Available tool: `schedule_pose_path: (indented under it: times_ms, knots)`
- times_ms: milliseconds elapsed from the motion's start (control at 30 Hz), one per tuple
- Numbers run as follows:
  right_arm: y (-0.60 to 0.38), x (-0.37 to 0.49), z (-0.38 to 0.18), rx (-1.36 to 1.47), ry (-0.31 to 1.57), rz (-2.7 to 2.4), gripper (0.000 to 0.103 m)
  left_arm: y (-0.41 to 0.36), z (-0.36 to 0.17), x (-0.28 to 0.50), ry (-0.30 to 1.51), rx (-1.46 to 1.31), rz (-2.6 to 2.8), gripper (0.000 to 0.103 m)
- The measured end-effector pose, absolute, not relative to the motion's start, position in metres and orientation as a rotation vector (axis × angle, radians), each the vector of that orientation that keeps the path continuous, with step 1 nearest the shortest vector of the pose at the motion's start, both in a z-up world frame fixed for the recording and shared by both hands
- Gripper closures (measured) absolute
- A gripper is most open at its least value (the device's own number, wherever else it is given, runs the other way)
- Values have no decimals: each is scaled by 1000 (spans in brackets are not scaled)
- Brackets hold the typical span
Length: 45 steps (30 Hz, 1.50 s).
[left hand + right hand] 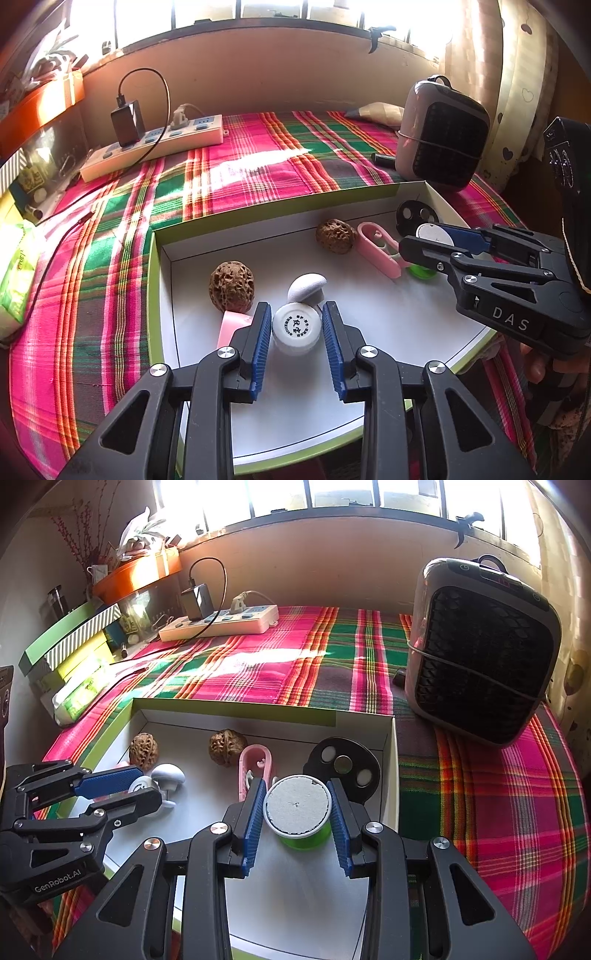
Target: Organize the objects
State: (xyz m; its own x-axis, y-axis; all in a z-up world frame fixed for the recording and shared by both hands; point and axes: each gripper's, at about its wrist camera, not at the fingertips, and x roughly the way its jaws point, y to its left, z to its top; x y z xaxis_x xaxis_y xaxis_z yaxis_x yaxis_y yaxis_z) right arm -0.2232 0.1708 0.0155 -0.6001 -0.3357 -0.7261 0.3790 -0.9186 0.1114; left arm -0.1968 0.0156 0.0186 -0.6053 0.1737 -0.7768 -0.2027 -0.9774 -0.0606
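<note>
Plaid-covered counter (332, 672) under a bright window, with a shallow white box (166, 295) holding small things.

Nearest, the left gripper (295, 332) straddles a white round cap (296, 328), its blue fingers (258, 343) just beside the cap; whether they press it is hard to tell. The right gripper (297, 812) brackets a green spool (299, 812) likewise, a sliver of gap showing on each side. Behind lie a white mushroom-shaped piece (306, 286), two walnuts (231, 286), a pink clip (255, 768) and a black disc (343, 764). Farther off stand a power strip (221, 624) and a small heater (480, 646).
</note>
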Motion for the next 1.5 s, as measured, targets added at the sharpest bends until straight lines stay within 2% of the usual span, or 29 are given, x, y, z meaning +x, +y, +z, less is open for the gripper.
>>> schedule_pose_path:
  times_ms: [233, 300, 367, 1500]
  knots:
    - [170, -223, 15, 1118, 85, -2498, 65, 17, 19, -195, 85, -1273, 2673, 69]
    - [170, -222, 15, 1113, 80, -2496, 60, 20, 21, -192, 158, -1246, 2708, 68]
    - [169, -220, 16, 1106, 84, -2493, 56, 18, 21, -192, 131, -1252, 2687, 68]
    - [158, -176, 36, 1016, 74, -2574, 55, 3, 44, -147, 81, -1105, 2840, 68]
